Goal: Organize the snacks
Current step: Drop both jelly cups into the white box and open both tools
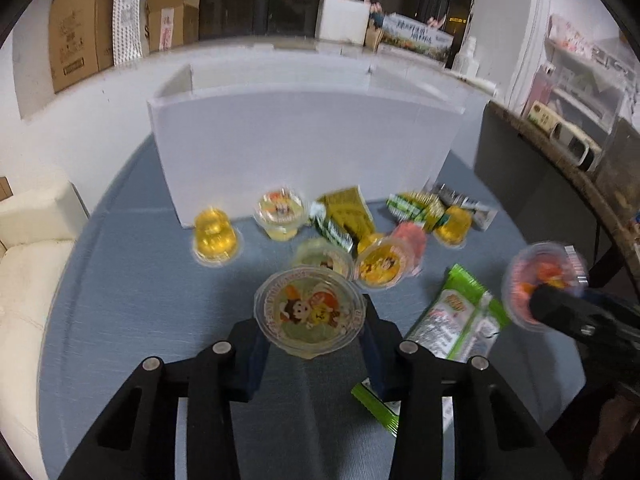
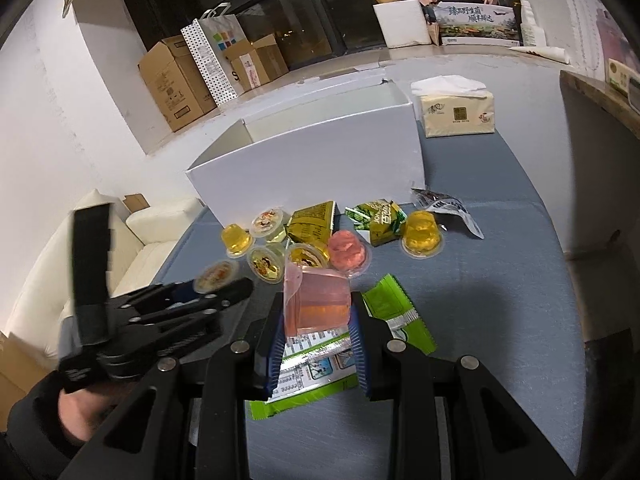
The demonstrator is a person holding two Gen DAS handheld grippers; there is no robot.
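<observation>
Left gripper (image 1: 310, 326): its jaws are closed on a green cup (image 1: 309, 312). The cup sits up straight with its cartoon lid on top, lifted off the desk (image 1: 120, 280).

Right gripper (image 2: 318, 320): its jaws are closed on a pink cup (image 2: 318, 300). This cup is tipped on its side between the two blue pads (image 2: 276, 344).

Under the right jaws: a green packet (image 2: 396, 312) lies flat on the desk, partly hidden by the jaws.

Ahead of the left jaws: a little pile of snacks. There is a yellow cup (image 1: 216, 238) off to the left, an orange cup (image 1: 378, 266) just past the jaws, and some green wrappers (image 1: 346, 216) behind them. It is blurry here, so I cannot count the cups well.

Ahead of the right jaws: another pink cup (image 2: 349, 254) stands upside down, close in front.

Box (image 1: 304, 148): big, white, open on top. It stands past the pile, far ahead of both jaws.

Tissues (image 2: 456, 110): beside the box, to the right and far ahead of the right jaws.
</observation>
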